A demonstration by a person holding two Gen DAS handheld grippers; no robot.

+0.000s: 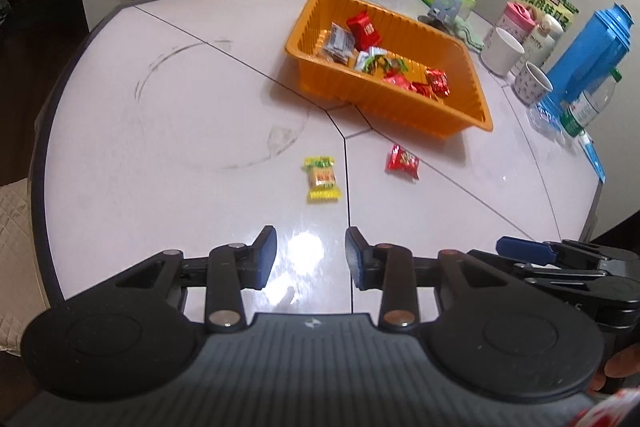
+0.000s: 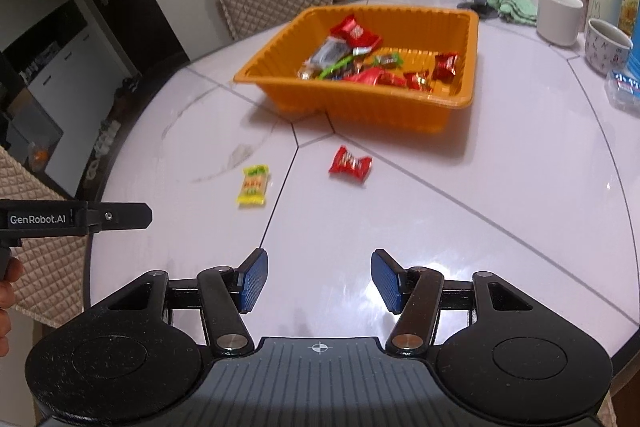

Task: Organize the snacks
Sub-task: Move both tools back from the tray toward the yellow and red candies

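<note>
Left gripper jaws apart, empty, over bare table. Right gripper wider, also empty. Yellow snack at 12 o'clock from left gripper, red snack at 12 from right; both lie loose, short of the orange tray. Wrappers likely light, crinkly, slippery: pinch across the padded middle, not the crimped ends.
</note>
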